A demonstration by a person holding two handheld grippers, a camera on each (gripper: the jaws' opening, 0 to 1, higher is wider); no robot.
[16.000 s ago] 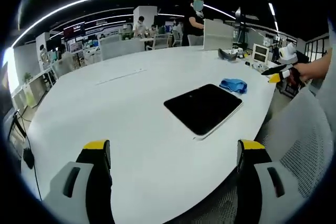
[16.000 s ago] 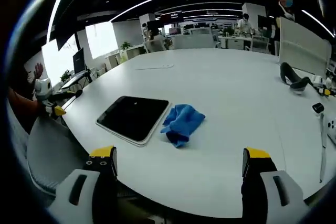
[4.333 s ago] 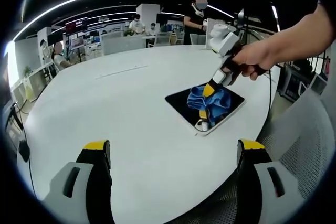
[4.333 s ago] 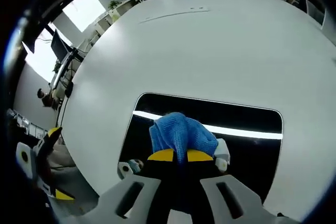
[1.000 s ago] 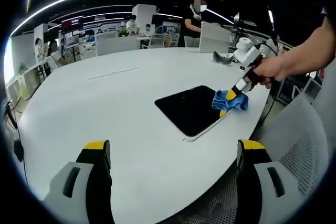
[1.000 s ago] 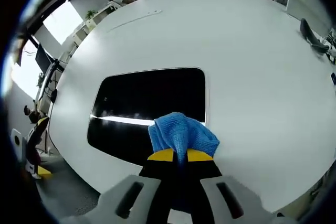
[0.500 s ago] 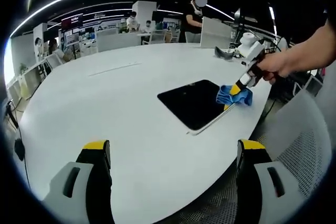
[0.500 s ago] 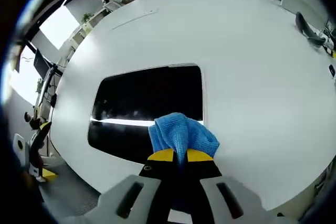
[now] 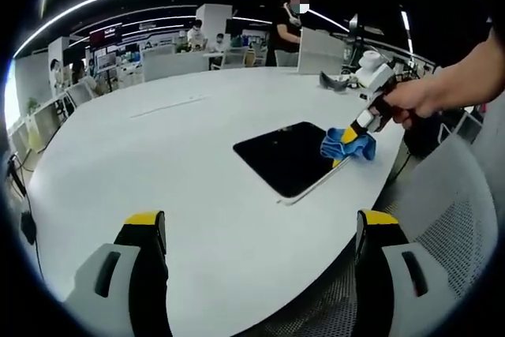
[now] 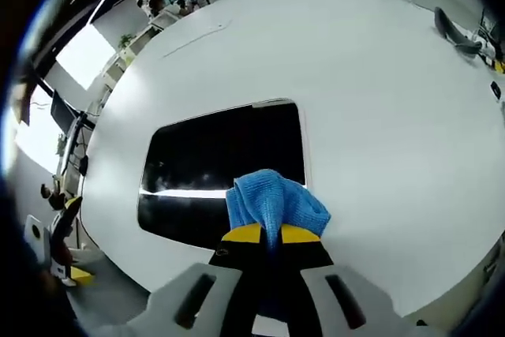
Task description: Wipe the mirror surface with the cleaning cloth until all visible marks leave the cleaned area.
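Two yellow-tipped jaws of the right gripper (image 10: 263,234) are pinched together on the blue cleaning cloth (image 10: 276,202), which bunches up above the tips in the right gripper view. The cloth sits at the near right corner of the mirror (image 10: 222,171), a dark rounded rectangle with a pale rim lying flat on the white table (image 10: 379,116). A bright strip of ceiling light reflects across the glass beside the cloth; whether any marks remain on the surface is hard to say, since the reflection and the dark glass hide fine detail.

In the left gripper view the mirror (image 9: 286,157) lies near the far right edge of the table (image 9: 158,163), and the cloth (image 9: 346,144) rests on its far corner, overlapping the rim. A hand (image 9: 417,100) reaches in from the right, holding the right gripper (image 9: 347,146) angled down onto the cloth. The left gripper (image 9: 260,234) hangs above the near side of the table, well apart from the mirror, its jaws spread wide with nothing between them.

Behind the table, a white mesh chair back (image 9: 450,219) stands at the right edge. A dark curved object (image 10: 456,39) lies on the far part of the table, and people (image 9: 288,29) stand among desks in the open office beyond.
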